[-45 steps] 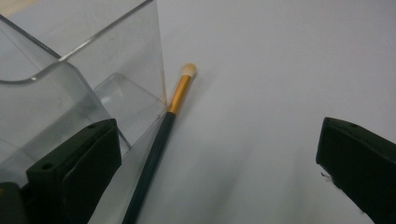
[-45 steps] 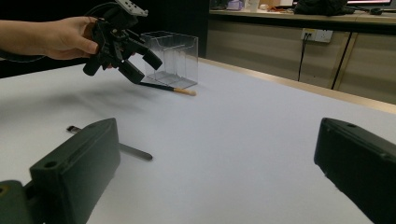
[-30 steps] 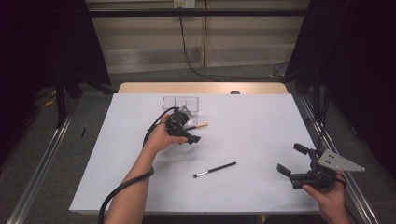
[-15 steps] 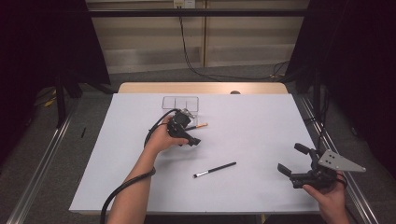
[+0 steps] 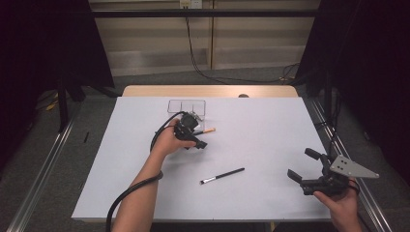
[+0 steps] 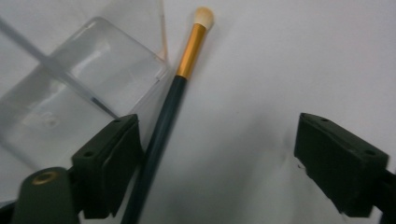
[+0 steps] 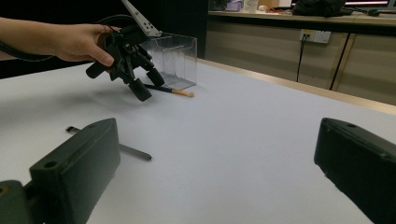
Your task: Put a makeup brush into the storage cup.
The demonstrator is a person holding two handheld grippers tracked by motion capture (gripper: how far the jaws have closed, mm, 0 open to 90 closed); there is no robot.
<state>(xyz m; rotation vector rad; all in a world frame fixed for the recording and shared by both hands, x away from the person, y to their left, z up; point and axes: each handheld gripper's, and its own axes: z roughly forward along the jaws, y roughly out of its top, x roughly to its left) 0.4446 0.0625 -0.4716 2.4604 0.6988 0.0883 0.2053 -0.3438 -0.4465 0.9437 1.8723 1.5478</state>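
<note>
Edged slightly farther: left gripper [image 6: 219, 158], jaws spread, dark-handled gold-ferruled makeup brush [image 6: 173, 107] hugging left jaw, long axis pointing far beside clear plastic organiser [image 6: 88, 79]; right gripper [image 5: 309, 169] spread, well apart.

Table [image 5: 270, 121]: white top under my tongs, wooden strip at far edge.
Clear organizer [image 5: 187, 107]: stands near far edge.
Gold-ferruled brush [image 6: 180, 88]: lies flat just beside organizer.
Black brush [image 5: 222, 176]: lies flat nearer me, well apart.
</note>
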